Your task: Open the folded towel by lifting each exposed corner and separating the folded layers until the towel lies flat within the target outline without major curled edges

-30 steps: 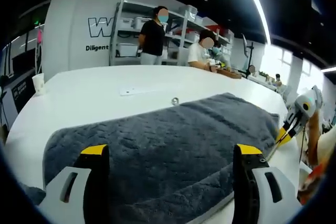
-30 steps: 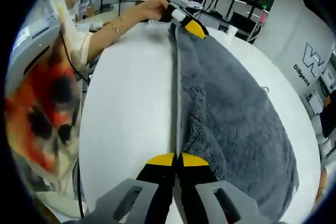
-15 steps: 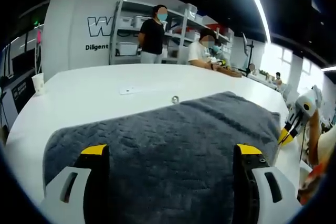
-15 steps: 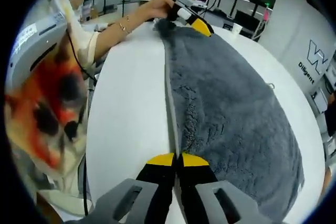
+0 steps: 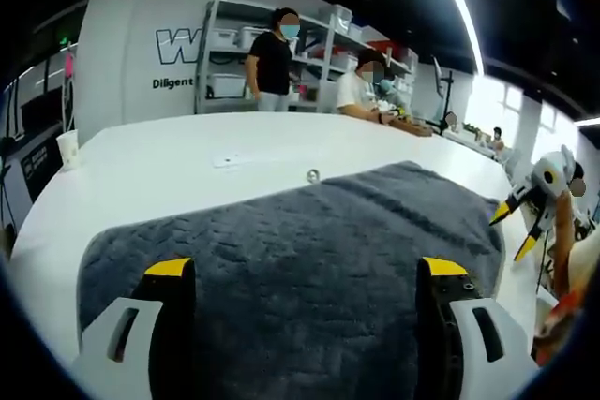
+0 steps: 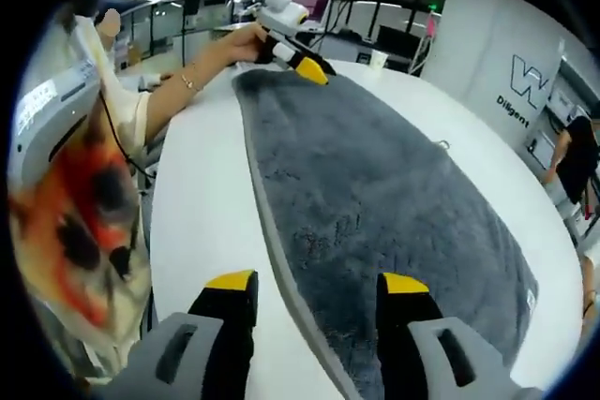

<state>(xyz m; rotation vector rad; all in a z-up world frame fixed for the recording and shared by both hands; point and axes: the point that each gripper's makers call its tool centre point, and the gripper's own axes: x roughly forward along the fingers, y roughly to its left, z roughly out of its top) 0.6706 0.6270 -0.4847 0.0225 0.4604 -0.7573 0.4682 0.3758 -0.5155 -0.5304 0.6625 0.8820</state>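
One grey towel [image 5: 300, 241], spread flat on the white table [image 5: 169, 170]. Past its far edge: one small metal ring [image 5: 312, 176], one paper cup [image 5: 68, 149] far left. Two people by shelves [image 5: 225, 53]. Left gripper [image 5: 305, 274]: jaws apart, over towel. Right gripper [image 6: 314, 288]: jaws apart, straddling the towel's near edge.

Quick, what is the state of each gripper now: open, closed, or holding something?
Left gripper: open, holding nothing, over the towel.
Right gripper: open, holding nothing, at the towel's edge.
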